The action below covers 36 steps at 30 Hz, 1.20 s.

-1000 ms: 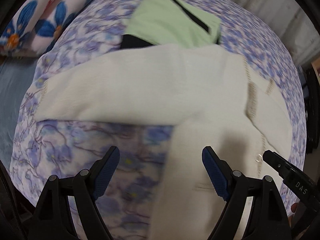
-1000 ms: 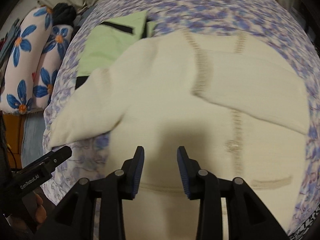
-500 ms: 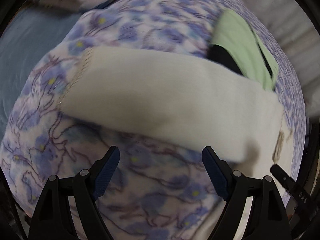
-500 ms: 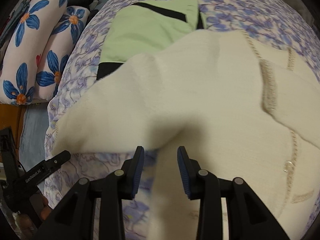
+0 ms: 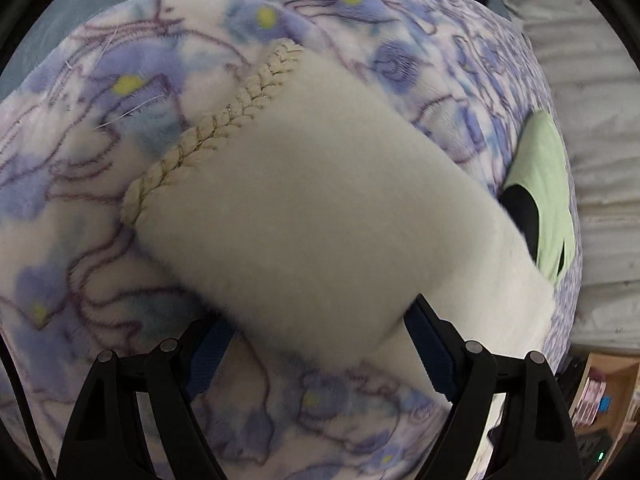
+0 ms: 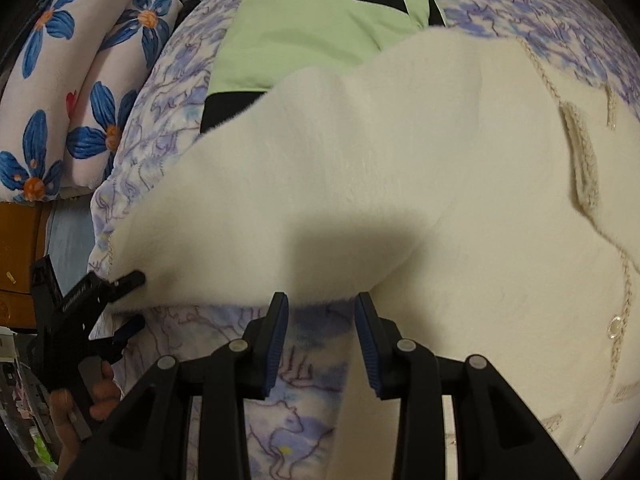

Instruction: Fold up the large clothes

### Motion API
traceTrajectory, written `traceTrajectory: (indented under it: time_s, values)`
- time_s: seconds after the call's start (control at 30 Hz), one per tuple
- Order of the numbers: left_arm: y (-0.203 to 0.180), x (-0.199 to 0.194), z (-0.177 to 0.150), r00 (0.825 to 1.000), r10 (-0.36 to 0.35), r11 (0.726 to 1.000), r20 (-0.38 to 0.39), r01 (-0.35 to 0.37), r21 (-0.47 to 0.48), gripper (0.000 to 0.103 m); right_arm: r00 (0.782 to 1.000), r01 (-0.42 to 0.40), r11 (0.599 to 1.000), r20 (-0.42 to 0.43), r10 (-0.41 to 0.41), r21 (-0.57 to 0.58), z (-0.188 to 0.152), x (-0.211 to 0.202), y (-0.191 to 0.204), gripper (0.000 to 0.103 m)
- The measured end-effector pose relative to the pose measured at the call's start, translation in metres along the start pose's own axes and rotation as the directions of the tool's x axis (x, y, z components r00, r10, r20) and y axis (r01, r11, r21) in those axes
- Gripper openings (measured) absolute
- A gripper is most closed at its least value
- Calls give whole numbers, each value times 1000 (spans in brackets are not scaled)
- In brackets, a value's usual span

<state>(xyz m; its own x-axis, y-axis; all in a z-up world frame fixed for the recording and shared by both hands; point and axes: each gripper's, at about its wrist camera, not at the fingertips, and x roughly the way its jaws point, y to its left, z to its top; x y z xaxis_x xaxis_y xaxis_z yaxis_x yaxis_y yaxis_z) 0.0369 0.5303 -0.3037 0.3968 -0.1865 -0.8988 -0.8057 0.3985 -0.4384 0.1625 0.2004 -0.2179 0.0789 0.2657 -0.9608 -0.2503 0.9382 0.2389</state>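
A cream fuzzy cardigan lies spread on a bed. Its sleeve, with a braided cuff, stretches out to the left. My left gripper is open wide and straddles this sleeve near the cuff. The sleeve lies between the pads and hides the fingertips. In the right wrist view the left gripper shows at the sleeve's end, held by a person's hand. My right gripper is partly open just below where the sleeve meets the body, holding nothing.
A purple-flowered fleece blanket covers the bed. A folded pale green garment with black stripes lies beyond the cardigan. Blue-flowered pillows line the left side. The bed's edge drops off at the left.
The left gripper has come down and rolled onto the sleeve, which now sits between its jaws. The right gripper has shifted left from the cardigan's body to the sleeve's lower edge.
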Motion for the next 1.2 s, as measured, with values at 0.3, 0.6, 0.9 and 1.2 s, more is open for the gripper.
traceTrajectory:
  time_s: [0.3,0.6,0.9,1.2]
  values:
    - [-44,-18,-1,993,67,982,102,-83,168,6,1000,-6,999,-19,7,51,-6,6,-20,34]
    - [-168,-85,-54,962,-51,845,269,-102,525,6,1000,-30,993,10,29,112,-8,-7,-55,34]
    - [-285,-89,-163,963,-193,662,187,-13,750,6,997,-53,971,70,38,233,-16,-37,-141,34]
    - [-345,6,-282,995,-63,542,81,-34,840,7,996,12,952,78,-37,307,-38,-66,-250,34]
